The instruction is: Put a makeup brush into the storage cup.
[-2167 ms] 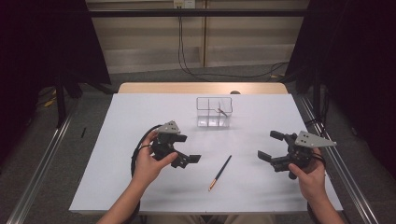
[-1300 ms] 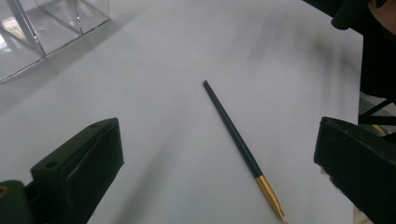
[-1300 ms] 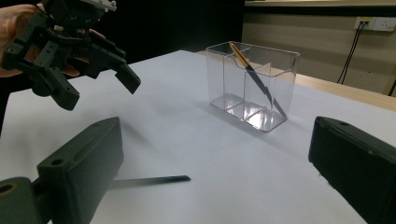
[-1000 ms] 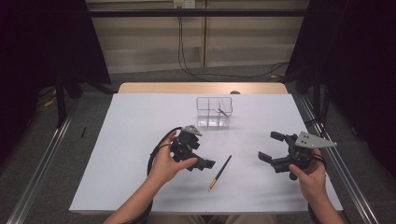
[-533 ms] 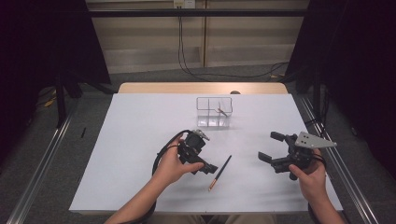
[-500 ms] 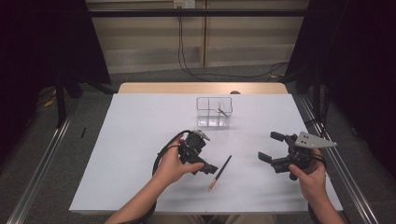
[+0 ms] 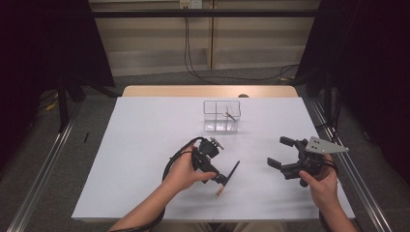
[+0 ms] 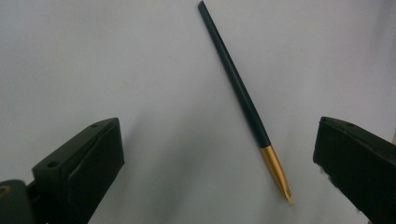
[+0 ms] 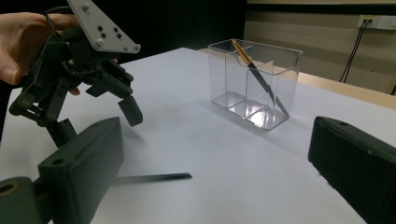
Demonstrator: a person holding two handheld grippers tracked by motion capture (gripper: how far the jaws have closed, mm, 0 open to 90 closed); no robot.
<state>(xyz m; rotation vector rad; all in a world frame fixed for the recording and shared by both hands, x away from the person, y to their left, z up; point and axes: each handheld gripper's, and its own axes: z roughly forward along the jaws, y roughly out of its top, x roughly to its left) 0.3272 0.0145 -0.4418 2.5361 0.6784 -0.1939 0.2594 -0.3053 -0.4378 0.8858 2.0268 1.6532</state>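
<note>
A thin brush (image 7: pixel 229 176) with a dark handle and a gold ferrule lies flat on the white table (image 7: pixel 145 130). My left gripper (image 7: pixel 215 163) hovers just left of it, pointing down. In the left gripper view the brush (image 8: pixel 240 88) lies slanted between the two wide-open jaws of that gripper (image 8: pixel 215 163), touching neither. My right gripper (image 7: pixel 278 152) is held open to the right, with nothing in it. The right gripper view (image 9: pixel 215 172) looks across at the left gripper (image 9: pixel 95 123) and the brush handle (image 9: pixel 154 177).
A clear box with compartments (image 7: pixel 212 117) stands toward the back of the table, with another brush (image 7: pixel 230 115) leaning inside it. The right gripper view shows the same box (image 9: pixel 285 79) and leaning brush (image 9: pixel 254 70). Metal rails (image 7: pixel 43 159) run along both table sides.
My left gripper has moved right and a little nearer, from the table's left-middle to just beside the brush. The right gripper and the brush have stayed put.
</note>
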